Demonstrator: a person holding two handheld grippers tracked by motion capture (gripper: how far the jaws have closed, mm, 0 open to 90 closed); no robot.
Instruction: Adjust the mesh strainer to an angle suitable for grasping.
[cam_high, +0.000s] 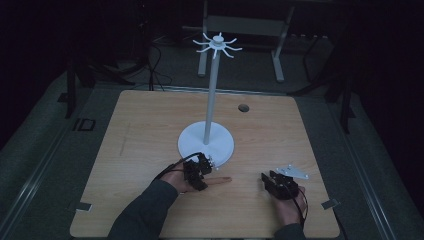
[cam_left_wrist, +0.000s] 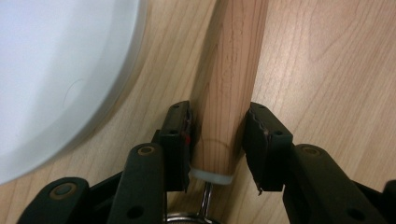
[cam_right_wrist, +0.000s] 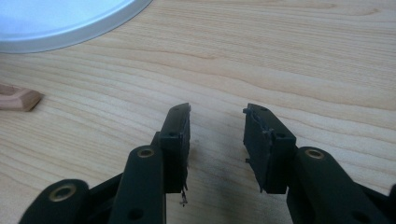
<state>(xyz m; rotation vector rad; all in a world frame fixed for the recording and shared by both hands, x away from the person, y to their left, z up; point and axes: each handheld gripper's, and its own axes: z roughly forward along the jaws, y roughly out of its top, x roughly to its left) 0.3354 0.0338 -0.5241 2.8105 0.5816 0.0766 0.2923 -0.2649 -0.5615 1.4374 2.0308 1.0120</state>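
My left gripper (cam_left_wrist: 219, 140) straddles the wooden handle (cam_left_wrist: 229, 79), its jaws flanking it but not clearly clamped, long axis running toward twelve o'clock beside the white stand base (cam_left_wrist: 51, 70), while my farther right gripper (cam_right_wrist: 217, 140) gapes empty.

- The wooden handle (cam_left_wrist: 229, 93) is cut off by the top edge in the left gripper view; its metal end (cam_left_wrist: 205, 198) is hidden near the bottom edge
- The white base (cam_right_wrist: 65, 18) is cut off at the top edge in the right gripper view; the wooden tip (cam_right_wrist: 18, 98) is cut at the left edge
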